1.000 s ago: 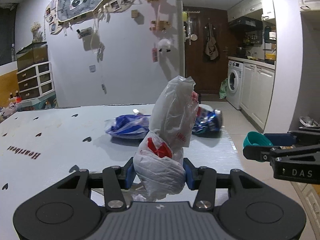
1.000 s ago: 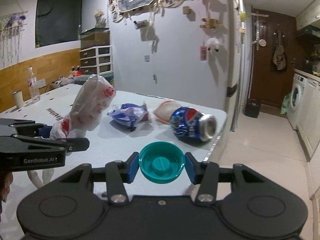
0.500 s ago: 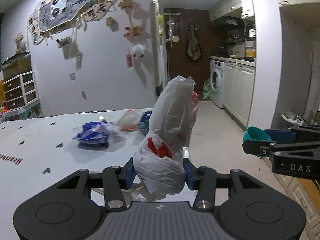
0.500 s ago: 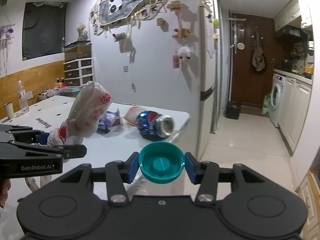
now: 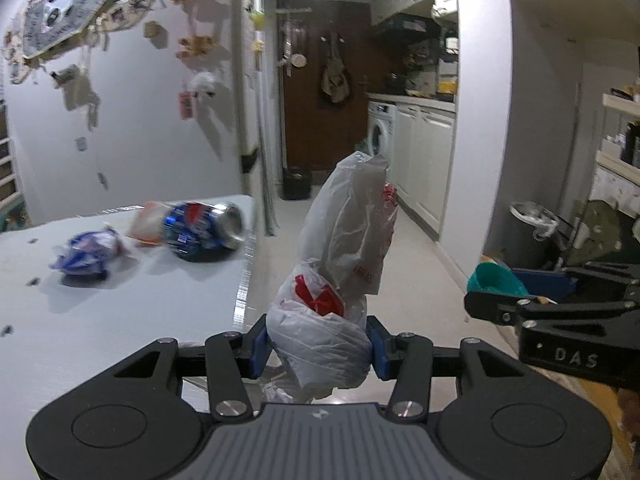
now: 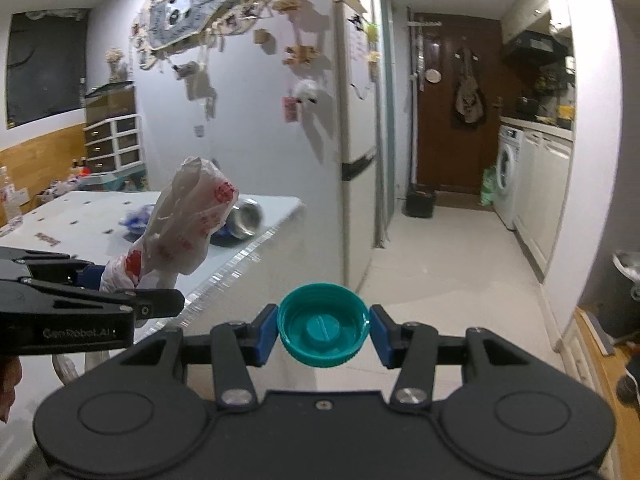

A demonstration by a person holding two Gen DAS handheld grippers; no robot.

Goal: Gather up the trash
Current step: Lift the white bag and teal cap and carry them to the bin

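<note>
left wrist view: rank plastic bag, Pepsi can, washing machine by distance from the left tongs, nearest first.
1. plastic bag: clamped in the left tongs, centre frame.
2. Pepsi can: lying on its side near the white table's far edge, up-left.
3. washing machine: far down the kitchen, behind the bag.

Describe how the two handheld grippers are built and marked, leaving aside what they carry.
Both match: the left gripper and right gripper have matte black bodies with two round discs, black scissor linkages with silver screws, and blue finger pads. Side lettering reads "DAS" on the right one and, blurred, something like "GenRobot.AI" on the left. No cables or sleeves show.
</note>
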